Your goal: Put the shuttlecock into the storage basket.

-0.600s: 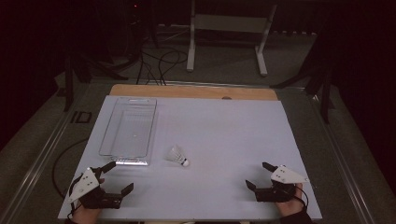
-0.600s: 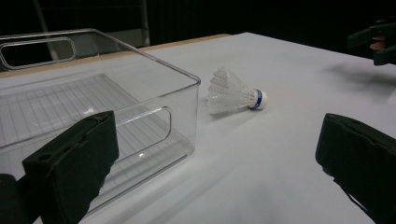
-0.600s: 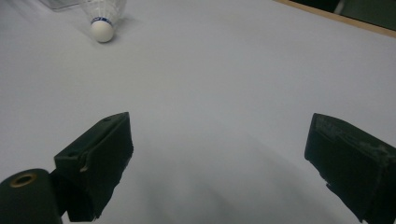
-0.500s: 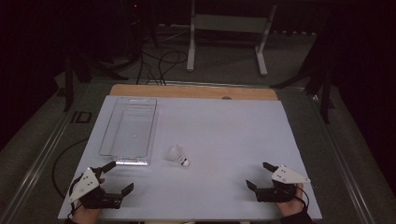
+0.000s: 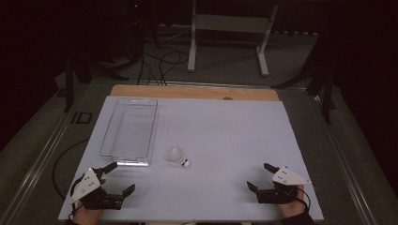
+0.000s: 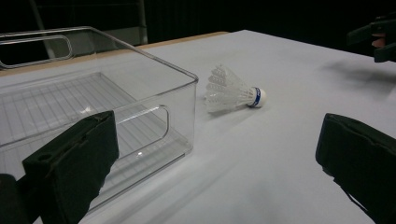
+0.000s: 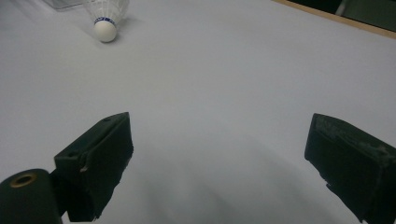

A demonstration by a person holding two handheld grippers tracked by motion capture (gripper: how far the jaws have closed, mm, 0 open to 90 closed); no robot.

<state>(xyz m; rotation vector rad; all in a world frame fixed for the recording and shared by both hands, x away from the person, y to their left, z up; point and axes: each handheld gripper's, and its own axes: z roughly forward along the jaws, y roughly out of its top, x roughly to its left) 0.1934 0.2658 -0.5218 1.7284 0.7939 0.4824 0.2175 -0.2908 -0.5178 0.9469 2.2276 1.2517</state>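
Movement since the earlier frames: none to record; both tongs, the bin and the shuttlecock lie where they lay a moment ago. Item 1, bench (image 5: 220,126): white-covered top with a bare wooden strip along its far edge, carrying all that follows. Item 2, clear plastic bin (image 5: 130,132): long, open-topped, empty, standing lengthwise toward the far-left corner, its near end wall turned to the left tongs. Item 3, left tongs (image 5: 114,178): at the near-left corner, jaws spread wide, holding nothing and touching nothing, aimed past the bin's near end toward the shuttlecock. Item 4, right tongs (image 5: 260,177): at the near-right corner, jaws likewise spread wide and empty, over bare bench top, well apart from everything. Item 5, shuttlecock (image 5: 179,157): white feathers, blue band, white cork; lying on its side near the middle of the bench toward the near edge, just beside the bin's near-right corner, cork pointing to the near-right corner. Hazards, as judged: the shuttlecock is light and round-skirted, so a jaw arriving off-centre would likely roll or flick it away; pressing on the feathers rather than the cork could crush them; an approach from the left risks knocking the bin's near wall, which stands close alongside.
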